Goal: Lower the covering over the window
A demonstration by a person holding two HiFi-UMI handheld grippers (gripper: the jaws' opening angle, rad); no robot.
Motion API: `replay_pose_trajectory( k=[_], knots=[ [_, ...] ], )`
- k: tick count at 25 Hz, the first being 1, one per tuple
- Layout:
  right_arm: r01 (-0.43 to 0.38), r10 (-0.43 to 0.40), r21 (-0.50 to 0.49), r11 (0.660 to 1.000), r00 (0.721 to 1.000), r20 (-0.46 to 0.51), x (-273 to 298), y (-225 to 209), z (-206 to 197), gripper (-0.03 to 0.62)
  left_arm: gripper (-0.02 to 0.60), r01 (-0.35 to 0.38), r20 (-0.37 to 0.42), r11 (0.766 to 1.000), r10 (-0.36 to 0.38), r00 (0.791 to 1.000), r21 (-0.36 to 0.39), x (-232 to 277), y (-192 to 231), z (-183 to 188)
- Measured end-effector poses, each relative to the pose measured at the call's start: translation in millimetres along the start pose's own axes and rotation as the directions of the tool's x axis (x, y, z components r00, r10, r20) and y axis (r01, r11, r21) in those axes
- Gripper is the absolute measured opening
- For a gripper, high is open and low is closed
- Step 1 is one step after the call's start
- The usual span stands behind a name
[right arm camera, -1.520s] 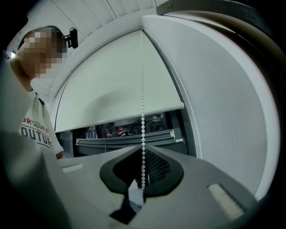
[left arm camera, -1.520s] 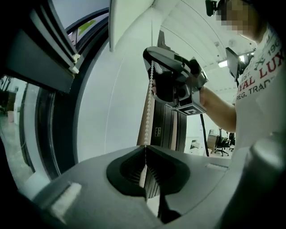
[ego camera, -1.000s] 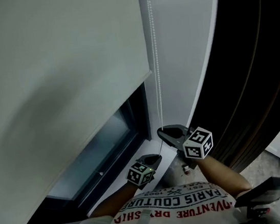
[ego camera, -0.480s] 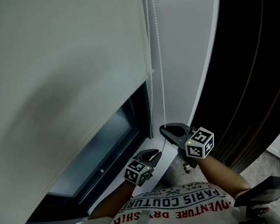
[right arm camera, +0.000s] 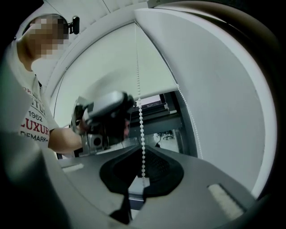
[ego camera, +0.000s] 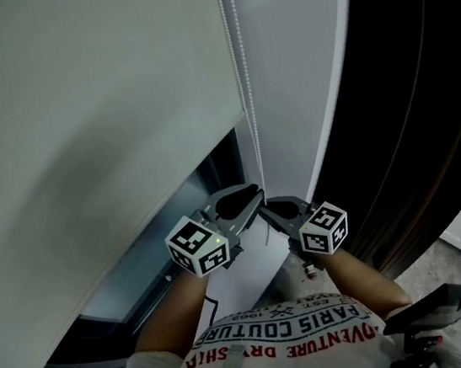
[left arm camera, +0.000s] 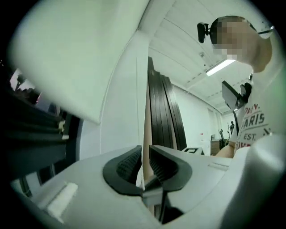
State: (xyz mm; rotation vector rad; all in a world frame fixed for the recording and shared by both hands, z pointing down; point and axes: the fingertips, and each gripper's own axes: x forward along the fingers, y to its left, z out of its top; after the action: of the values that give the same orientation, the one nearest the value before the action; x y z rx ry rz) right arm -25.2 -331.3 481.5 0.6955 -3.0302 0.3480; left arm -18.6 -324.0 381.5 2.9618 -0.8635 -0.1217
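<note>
Tightly, right tongs [right arm camera: 142, 151] on bead chain [right arm camera: 141, 125].

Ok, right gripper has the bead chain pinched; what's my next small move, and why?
Probably close the left gripper on the bead chain just above the right gripper: the left's jaws stand slightly apart by the chain, the right is shut on it, and the blind leaves window glass uncovered.
</note>
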Motion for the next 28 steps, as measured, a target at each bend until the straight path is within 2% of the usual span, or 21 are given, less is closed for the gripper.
replay_pose_trajectory(
  k=[3, 7, 20, 28],
  knots=[
    [-0.009, 0.009, -0.001, 1.0, 1.0, -0.006, 2, 2, -2, 0.015, 0.075, 0.011, 0.011, 0.998, -0.012, 1.0, 0.056, 13, -4, 37],
    [-0.009, 0.009, 0.001, 1.0, 1.0, -0.013, 3, 2, -4, 0.015, 0.072, -0.003, 0.017, 0.996, 0.001, 1.0, 0.093, 24, -2, 58],
    [0.011, -0.011, 0.014, 1.0, 1.0, -0.013, 0, -4, -6, 0.015, 0.063, -0.085, 0.069, 0.992, 0.079, 0.994, 0.097, 18, 11, 75],
    [0.002, -0.002, 0.016, 1.0, 1.0, -0.005, -1, -1, -5, 0.015, 0.06, -0.052, 0.049, 0.995, 0.048, 0.998, 0.089, 33, 7, 76]
  ],
)
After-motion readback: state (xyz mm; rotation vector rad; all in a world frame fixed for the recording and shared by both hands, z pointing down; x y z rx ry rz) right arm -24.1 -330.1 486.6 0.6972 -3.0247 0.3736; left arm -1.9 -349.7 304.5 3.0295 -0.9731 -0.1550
